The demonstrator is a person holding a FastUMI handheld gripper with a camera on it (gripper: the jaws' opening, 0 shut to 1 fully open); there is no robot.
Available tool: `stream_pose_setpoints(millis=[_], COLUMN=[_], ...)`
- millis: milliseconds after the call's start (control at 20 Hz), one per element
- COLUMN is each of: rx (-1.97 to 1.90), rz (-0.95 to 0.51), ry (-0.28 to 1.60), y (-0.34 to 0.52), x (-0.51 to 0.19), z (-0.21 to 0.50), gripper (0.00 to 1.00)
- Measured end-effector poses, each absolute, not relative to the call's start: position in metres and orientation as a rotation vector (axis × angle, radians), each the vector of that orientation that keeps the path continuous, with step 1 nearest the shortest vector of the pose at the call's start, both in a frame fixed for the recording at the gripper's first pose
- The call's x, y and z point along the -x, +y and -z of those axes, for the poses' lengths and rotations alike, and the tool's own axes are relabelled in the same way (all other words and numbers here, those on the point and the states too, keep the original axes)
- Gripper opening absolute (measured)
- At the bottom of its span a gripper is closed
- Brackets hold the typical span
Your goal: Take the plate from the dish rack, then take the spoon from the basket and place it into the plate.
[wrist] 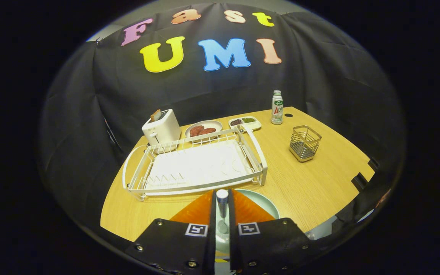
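While the gripper (pixel 222 214) hangs over the near edge of the table (pixel 311 187), its fingers are clenched on the spoon (pixel 222 210), which stands upright between them, handle end up and bowl down. Directly below and just beyond the fingers lies the plate (pixel 262 201), out of the rack (pixel 197 164). By my reckoning, only a short drop and release is left. The basket (pixel 304 143) stands well off to the right.
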State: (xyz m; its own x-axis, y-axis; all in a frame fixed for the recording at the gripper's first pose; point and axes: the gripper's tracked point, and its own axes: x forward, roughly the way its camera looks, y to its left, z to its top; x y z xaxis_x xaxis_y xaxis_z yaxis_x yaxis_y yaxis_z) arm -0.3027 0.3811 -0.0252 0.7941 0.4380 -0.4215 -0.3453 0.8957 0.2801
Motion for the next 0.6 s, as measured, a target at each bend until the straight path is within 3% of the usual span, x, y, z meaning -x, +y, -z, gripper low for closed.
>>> stream_pose_setpoints(millis=[100,600], rx=[-0.208,-0.214], rz=[-0.419,-0.374], ry=[0.493,0.429], y=[0.379,0.356], x=[0.298,0.271], z=[0.023,-0.008], gripper=[0.22,0.22])
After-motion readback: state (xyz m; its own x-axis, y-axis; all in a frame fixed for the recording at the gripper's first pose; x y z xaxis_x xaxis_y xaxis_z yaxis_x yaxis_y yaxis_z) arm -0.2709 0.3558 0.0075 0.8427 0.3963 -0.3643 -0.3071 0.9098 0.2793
